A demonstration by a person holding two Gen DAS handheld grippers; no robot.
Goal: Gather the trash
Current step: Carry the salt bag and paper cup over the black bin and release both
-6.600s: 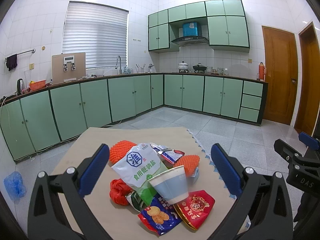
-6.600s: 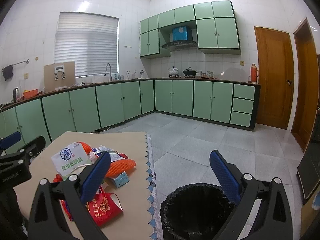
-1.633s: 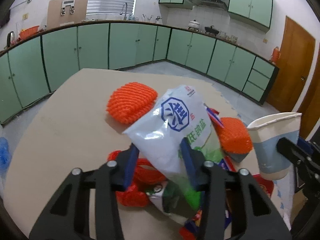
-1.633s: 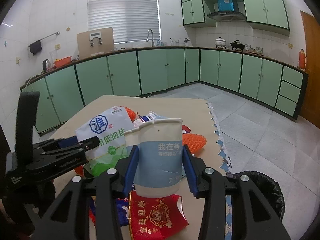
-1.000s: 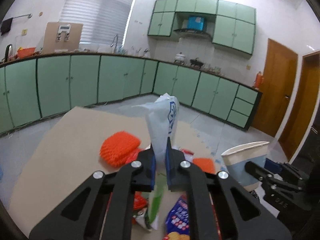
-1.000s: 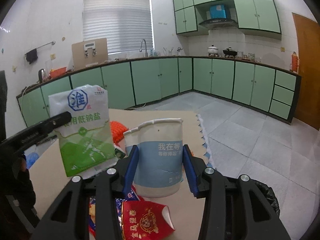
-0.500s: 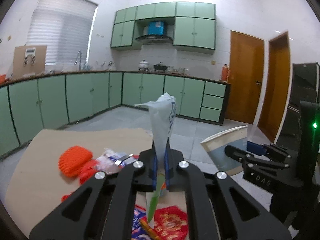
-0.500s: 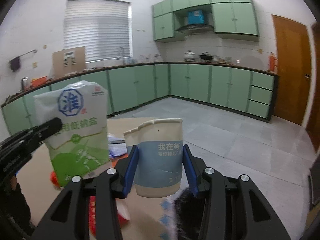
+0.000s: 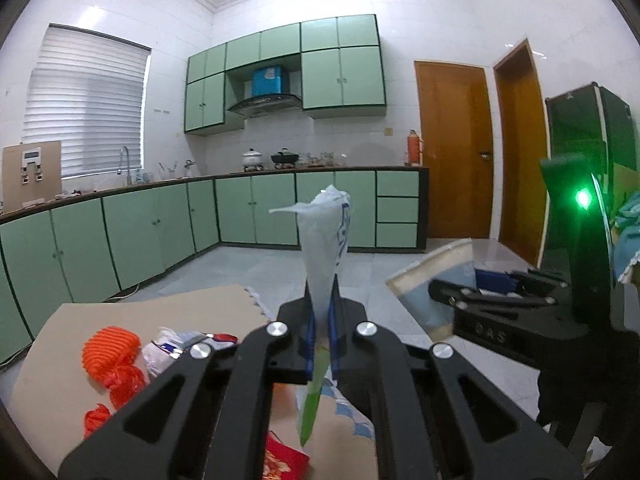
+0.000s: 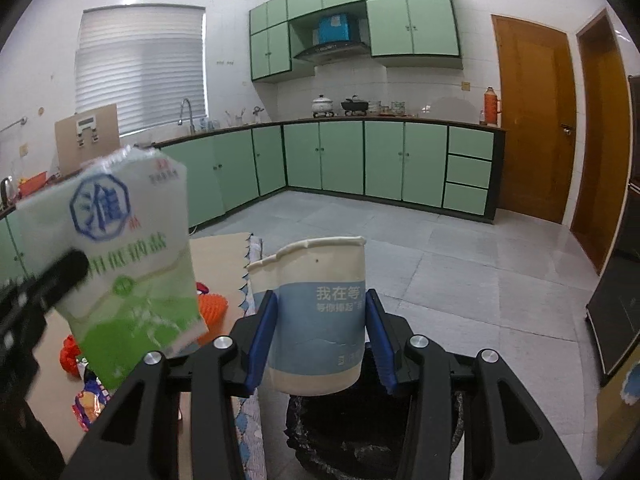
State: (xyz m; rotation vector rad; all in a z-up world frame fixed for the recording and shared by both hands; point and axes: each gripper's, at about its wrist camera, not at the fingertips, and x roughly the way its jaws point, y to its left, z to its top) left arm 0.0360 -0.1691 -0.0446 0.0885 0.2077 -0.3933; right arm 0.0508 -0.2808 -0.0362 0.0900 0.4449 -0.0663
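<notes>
Thin, crinkled white-and-green plastic formed the salt bag (image 9: 326, 240), which the left gripper (image 9: 320, 332) pinched flat between fully closed jaws, edge-on to its own camera, so the limp film hung clear of the table (image 9: 160, 308). Stiff paper formed the cup (image 10: 318, 312); the right gripper (image 10: 320, 332) clamped its tapered wall from both sides, keeping it upright, rim dented. Directly below that gripper sat the bin's black liner (image 10: 320, 436), probably the drop point. Orange netting (image 9: 110, 350) lay left of the left gripper.
</notes>
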